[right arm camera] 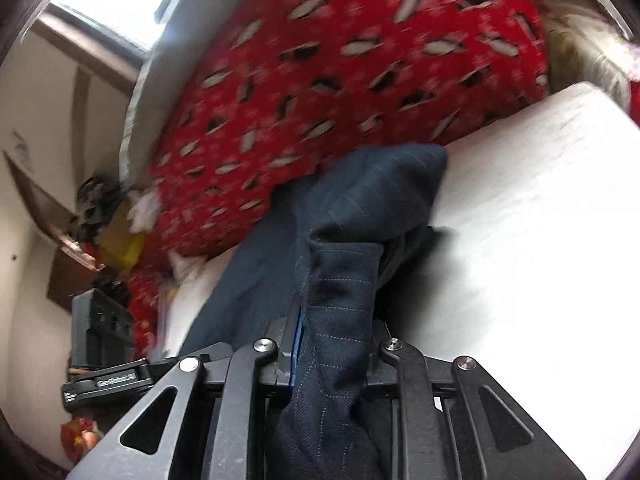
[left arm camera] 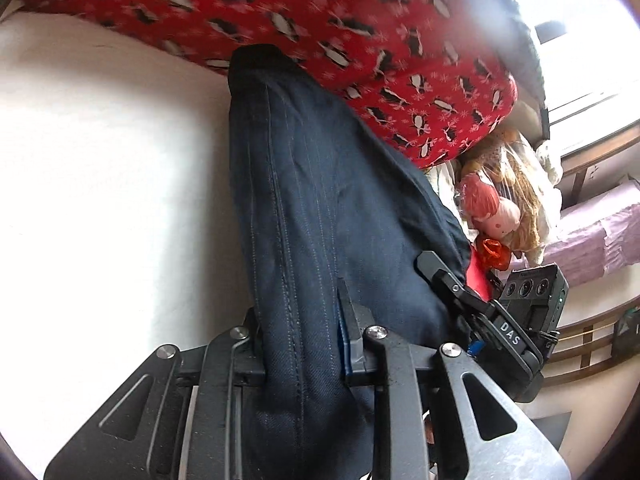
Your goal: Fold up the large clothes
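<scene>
Trousers point(left arm camera: 320, 200), dark navy with a faint pinstripe, hang between the two grippers over a white bed sheet point(left arm camera: 100, 180). Left gripper point(left arm camera: 304, 344) is clamped on the cloth near a stitched side seam; the fabric fills the gap between its fingers and drapes down past them. Right gripper point(right arm camera: 332, 344) is likewise closed on a bunched hem or edge of the same garment, a blue pad showing against the cloth.

Progress, as judged: early to middle. Both ends are gripped and raised off the sheet, so the grasp is done. No finished fold lies flat anywhere in view. Still to come: bringing the held edges over, laying them down, smoothing, letting go. The far end of the cloth rests against a red penguin-print blanket point(left arm camera: 320, 20).

Count:
- trousers: one
- grippers: two, each visible in the other's view at the edge
- red blanket: one
- white sheet: one
- dolls or soft toys point(left arm camera: 496, 212) beside the bed: at least two, heap too jumbled to count exactly
</scene>
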`<state>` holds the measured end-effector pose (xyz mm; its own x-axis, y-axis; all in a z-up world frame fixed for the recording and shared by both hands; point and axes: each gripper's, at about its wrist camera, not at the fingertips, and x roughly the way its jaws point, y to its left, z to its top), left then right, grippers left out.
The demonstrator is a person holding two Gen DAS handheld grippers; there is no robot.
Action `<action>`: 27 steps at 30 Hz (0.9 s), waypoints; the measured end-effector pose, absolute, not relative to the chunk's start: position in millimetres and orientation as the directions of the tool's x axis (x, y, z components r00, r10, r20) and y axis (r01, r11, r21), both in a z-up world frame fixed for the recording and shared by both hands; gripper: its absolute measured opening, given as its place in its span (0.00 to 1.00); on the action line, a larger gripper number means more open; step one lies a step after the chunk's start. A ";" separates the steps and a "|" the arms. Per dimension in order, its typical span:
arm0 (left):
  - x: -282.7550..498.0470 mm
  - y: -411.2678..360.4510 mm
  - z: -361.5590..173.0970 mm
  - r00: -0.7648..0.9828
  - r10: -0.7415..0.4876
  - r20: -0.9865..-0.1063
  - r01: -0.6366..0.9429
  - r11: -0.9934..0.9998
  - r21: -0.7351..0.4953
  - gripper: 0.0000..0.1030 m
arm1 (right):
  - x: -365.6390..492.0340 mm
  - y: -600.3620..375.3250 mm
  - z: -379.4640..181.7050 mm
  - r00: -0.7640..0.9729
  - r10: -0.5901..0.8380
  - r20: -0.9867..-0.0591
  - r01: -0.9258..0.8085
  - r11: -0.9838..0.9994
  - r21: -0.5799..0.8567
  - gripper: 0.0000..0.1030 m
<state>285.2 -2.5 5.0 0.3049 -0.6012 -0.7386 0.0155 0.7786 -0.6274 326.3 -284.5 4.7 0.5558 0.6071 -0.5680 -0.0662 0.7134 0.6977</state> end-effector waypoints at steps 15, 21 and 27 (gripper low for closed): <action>205.1 91.7 -16.3 0.320 -0.551 -0.771 -0.099 0.790 -0.605 0.29 | 234.5 -243.9 -51.0 0.510 0.488 -0.708 0.182 0.744 0.643 0.46; 216.9 58.3 31.5 0.467 -0.462 -0.754 0.055 0.866 -0.496 0.43 | 231.7 -251.8 17.1 0.702 0.376 -0.605 0.071 0.808 0.585 0.49; 257.8 17.1 -25.1 0.418 -0.223 -0.881 0.039 0.973 -0.228 0.46 | 272.8 -210.1 -25.8 0.606 0.303 -0.735 0.008 0.922 0.386 0.43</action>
